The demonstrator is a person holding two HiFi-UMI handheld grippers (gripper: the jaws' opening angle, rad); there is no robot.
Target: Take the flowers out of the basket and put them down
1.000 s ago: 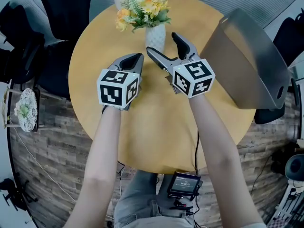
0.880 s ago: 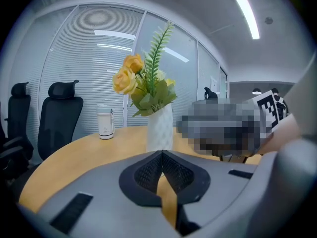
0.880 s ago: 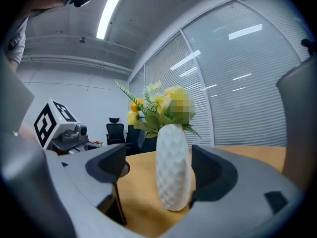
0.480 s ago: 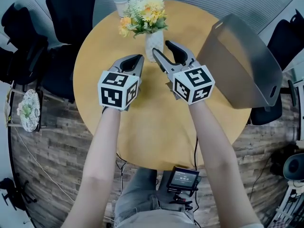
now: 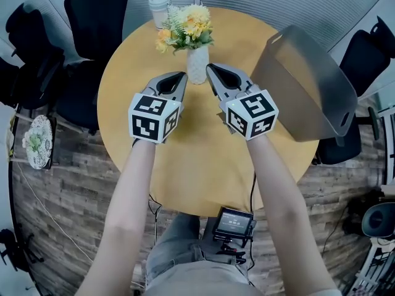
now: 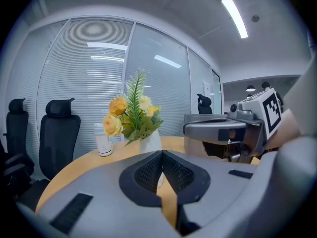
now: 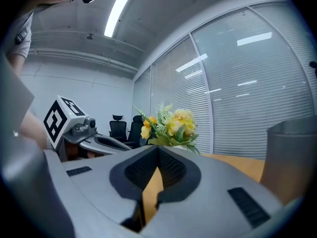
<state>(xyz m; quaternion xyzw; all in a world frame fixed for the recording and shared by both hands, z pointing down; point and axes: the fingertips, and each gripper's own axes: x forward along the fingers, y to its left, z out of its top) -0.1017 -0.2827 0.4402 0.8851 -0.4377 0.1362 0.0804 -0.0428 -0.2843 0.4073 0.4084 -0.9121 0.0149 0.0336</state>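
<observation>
Both the left tool point(image 5: 178, 77) and the right tool point(image 5: 213, 70) are hovering empty, jaws together, the right's having just been closing on nothing. The flowers point(image 5: 187, 26) are standing by the surface's point(image 5: 197, 165) far edge, outside the basket point(image 5: 302, 91); any retreat should be avoiding their vase point(image 5: 197, 65).

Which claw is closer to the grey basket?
The right gripper, whose jaws just closed on nothing: it sits between the vase and the basket. The left gripper is on the vase's other side.
</observation>
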